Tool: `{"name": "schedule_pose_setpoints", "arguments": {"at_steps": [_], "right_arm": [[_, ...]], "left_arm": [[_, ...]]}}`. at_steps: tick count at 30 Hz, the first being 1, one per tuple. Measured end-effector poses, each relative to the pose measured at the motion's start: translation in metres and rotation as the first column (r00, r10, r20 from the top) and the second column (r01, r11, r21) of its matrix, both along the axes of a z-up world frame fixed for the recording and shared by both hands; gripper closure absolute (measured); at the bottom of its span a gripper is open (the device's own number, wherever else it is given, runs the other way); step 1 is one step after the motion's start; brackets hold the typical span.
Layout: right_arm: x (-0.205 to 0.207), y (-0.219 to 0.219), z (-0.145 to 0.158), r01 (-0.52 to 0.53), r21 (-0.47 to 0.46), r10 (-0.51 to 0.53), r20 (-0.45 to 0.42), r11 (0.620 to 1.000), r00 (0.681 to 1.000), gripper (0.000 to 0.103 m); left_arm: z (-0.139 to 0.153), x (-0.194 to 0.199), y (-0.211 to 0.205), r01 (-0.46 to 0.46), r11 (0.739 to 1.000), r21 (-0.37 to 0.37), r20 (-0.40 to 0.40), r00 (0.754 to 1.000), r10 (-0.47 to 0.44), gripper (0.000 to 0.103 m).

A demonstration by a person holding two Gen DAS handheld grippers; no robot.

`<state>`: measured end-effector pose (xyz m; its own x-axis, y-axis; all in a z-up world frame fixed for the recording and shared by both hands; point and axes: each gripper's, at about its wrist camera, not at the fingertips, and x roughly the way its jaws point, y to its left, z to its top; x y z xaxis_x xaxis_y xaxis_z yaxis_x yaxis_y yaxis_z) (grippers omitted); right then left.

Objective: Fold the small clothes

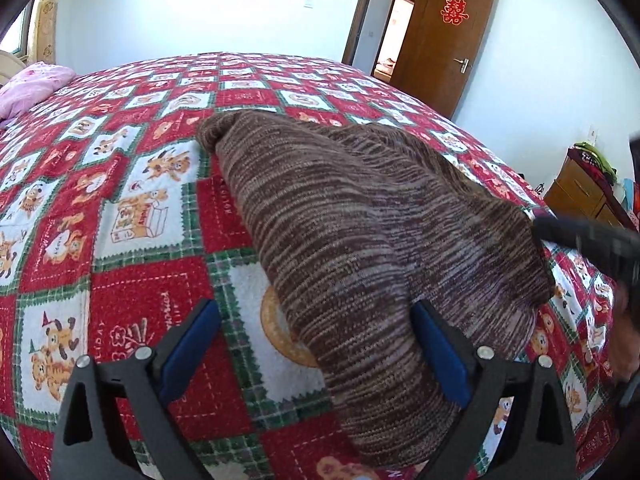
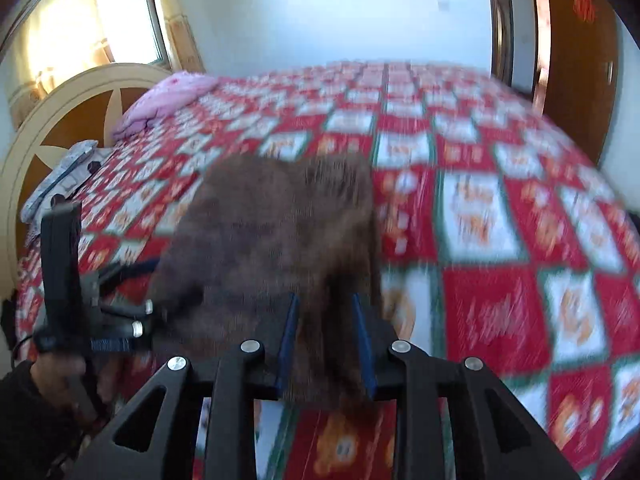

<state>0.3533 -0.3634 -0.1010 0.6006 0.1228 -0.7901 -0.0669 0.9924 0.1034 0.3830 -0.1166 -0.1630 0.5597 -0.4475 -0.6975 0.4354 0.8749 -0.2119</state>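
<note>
A brown striped knit garment [image 1: 352,240] lies on the red patchwork bedspread [image 1: 132,184]. My left gripper [image 1: 316,308] is open, its blue pads on either side of the garment's near end. In the right wrist view, which is motion-blurred, the garment [image 2: 272,248] reaches between the narrow-set blue pads of my right gripper [image 2: 326,300]; whether they pinch it is unclear. The left gripper [image 2: 132,280] shows at that view's left edge. The right gripper's black finger [image 1: 592,240] shows at the garment's right corner in the left wrist view.
A pink pillow [image 1: 32,84] lies at the head of the bed by a round headboard [image 2: 72,116]. A brown door [image 1: 448,36] stands open behind. A wooden dresser [image 1: 580,192] stands right of the bed.
</note>
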Motion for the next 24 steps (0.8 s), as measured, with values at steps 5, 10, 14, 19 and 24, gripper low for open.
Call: {"name": "schedule_pose_setpoints", "arguments": {"at_steps": [5, 10, 14, 19, 24], "right_arm": [[-0.006, -0.035, -0.029, 0.119, 0.176, -0.096, -0.134, 0.977, 0.986, 0.1], [-0.01, -0.03, -0.006, 0.156, 0.063, -0.154, -0.037, 0.986, 0.987, 0.081], [-0.007, -0.003, 0.03, 0.066, 0.045, -0.071, 0.126, 0.997, 0.989, 0.074], [0.032, 0.041, 0.024, -0.089, 0.017, 0.086, 0.115, 0.996, 0.99, 0.074], [0.064, 0.02, -0.02, -0.038, 0.108, 0.039, -0.011, 0.993, 0.999, 0.074]], "left_arm": [[0.0, -0.002, -0.001, 0.001, 1.0, 0.011, 0.003, 1.0, -0.001, 0.002], [0.0, -0.002, -0.001, 0.006, 1.0, 0.015, 0.001, 1.0, -0.006, 0.0], [-0.001, -0.001, -0.002, 0.007, 1.0, 0.02, -0.003, 1.0, -0.006, 0.0], [-0.002, 0.0, -0.004, 0.005, 0.999, 0.037, -0.004, 1.0, -0.005, 0.0], [-0.002, 0.0, -0.004, 0.004, 0.999, 0.042, -0.005, 1.0, -0.004, 0.0]]}}
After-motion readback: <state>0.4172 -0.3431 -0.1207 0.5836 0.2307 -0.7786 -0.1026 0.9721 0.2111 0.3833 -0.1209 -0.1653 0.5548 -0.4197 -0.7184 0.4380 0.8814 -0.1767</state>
